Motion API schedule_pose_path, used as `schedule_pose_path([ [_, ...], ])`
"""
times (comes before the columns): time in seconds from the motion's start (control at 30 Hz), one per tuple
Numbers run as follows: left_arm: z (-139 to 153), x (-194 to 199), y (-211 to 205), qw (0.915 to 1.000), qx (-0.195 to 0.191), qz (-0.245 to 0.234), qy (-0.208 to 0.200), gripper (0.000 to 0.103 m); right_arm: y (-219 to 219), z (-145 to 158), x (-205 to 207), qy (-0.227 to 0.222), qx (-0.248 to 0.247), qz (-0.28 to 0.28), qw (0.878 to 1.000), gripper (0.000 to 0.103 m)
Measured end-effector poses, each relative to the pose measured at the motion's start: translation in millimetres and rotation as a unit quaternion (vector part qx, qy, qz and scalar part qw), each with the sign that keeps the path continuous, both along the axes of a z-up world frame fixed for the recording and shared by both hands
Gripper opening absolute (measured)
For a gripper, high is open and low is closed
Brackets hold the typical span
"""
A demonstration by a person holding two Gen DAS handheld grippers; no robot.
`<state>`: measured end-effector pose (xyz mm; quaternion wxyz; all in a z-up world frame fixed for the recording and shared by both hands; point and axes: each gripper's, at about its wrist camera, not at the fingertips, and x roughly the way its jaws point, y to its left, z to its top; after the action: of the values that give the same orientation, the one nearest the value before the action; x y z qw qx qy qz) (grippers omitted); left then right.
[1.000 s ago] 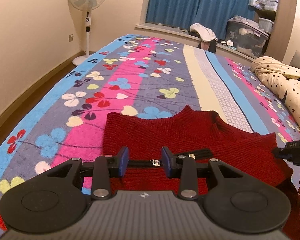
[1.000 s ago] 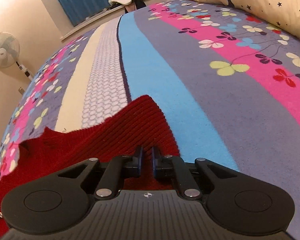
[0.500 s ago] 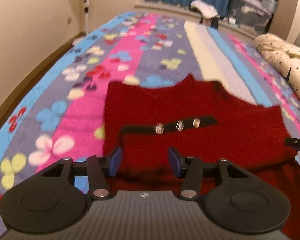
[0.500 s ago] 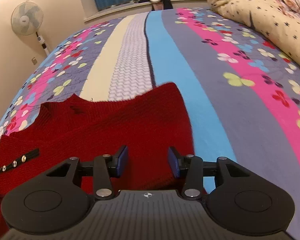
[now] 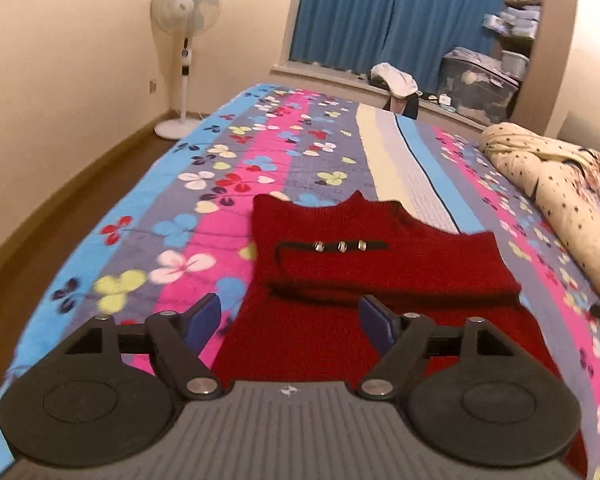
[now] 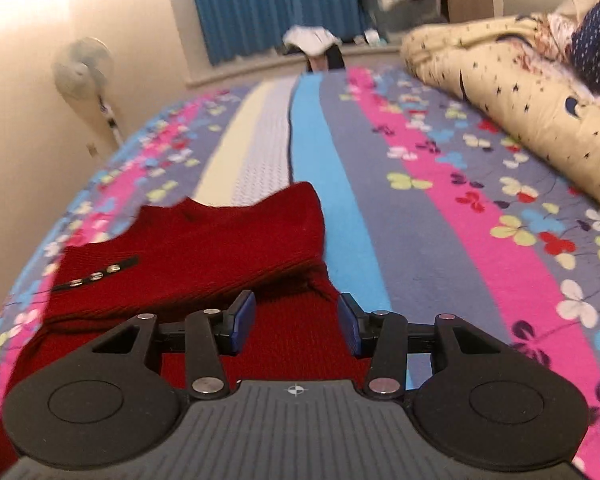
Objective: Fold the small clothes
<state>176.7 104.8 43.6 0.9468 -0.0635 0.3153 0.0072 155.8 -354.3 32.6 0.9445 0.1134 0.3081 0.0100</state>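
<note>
Storage box: a clear lidded box (image 5: 476, 84) stands on the window ledge before the blue curtain (image 5: 380, 16); its contents are too blurred to name.
Shelves: a shelf unit (image 5: 516, 12) at the right of the window holds stacked items, too small to tell apart.
Red sweater: the red sweater (image 5: 376, 264) lies on the flowered bedspread (image 5: 204, 200), its upper part folded down over the lower, with a dark strap and three metal buttons (image 5: 342, 246) on top.
Left gripper: the left gripper (image 5: 290, 316) has its blue pads wide apart, empty, above the sweater's near part, just short of the fold edge.
Right gripper: the right gripper (image 6: 296, 326) is spread apart too, gripping nothing, over the sweater's right edge.
Quilt: a star-print quilt (image 6: 512, 92) is bunched on the bed's right side, well apart from the sweater.
Fan: a standing fan (image 5: 184, 40) is by the wall.
</note>
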Motion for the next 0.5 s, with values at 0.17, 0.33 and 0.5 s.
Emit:
schedule_pose_path([
  [0.17,-17,-73,16,0.9999,0.007,0.002,0.013,0.084,-7,3,-62,-0.023,-0.02,0.019,0.999,0.048],
  [0.33,-47,-109,34,0.9976,-0.003,0.018,0.067,0.084,-15,-16,-98,0.005,-0.035,0.027,0.999,0.048],
  [0.5,-62,-114,40,0.9946,0.025,0.029,0.097,0.084,-29,-35,-115,0.031,-0.042,0.015,0.998,0.048],
])
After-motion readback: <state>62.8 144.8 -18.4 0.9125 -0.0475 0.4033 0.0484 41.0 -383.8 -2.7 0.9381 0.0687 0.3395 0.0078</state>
